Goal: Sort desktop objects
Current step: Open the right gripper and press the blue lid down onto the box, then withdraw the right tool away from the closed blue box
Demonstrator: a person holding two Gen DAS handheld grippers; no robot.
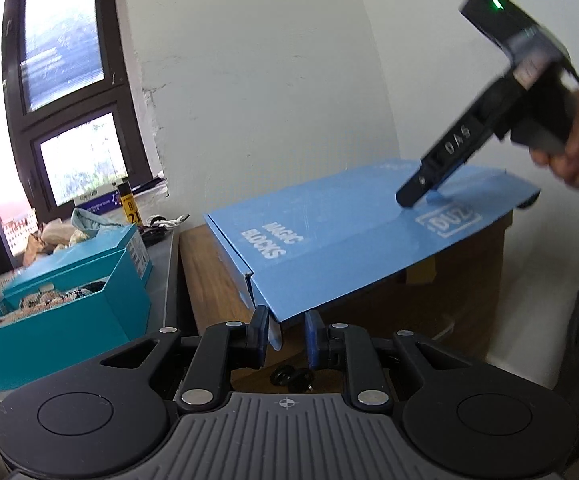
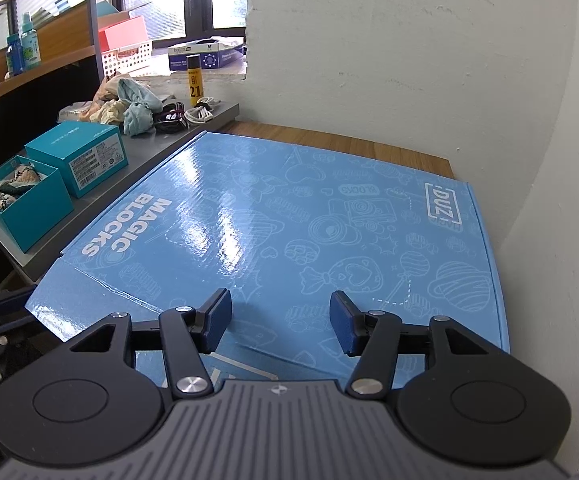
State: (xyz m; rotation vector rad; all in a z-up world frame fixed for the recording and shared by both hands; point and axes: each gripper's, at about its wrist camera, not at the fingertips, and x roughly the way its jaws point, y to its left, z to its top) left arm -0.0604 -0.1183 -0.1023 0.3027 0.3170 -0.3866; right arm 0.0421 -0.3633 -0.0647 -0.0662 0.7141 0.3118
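At lid (image 2: 273,216) front edge: left gripper (image 1: 287,338) clamped, lid raised.

A brown wooden table (image 2: 369,140) holds the big blue box (image 2: 289,216); beside it, a grey shelf (image 2: 137,148) holds two teal boxes (image 2: 77,160), cloths (image 2: 137,104) and cables (image 2: 197,114).

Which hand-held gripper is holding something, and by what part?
The left hand-held gripper pinches the blue box lid by its front corner flap; the right holds nothing.
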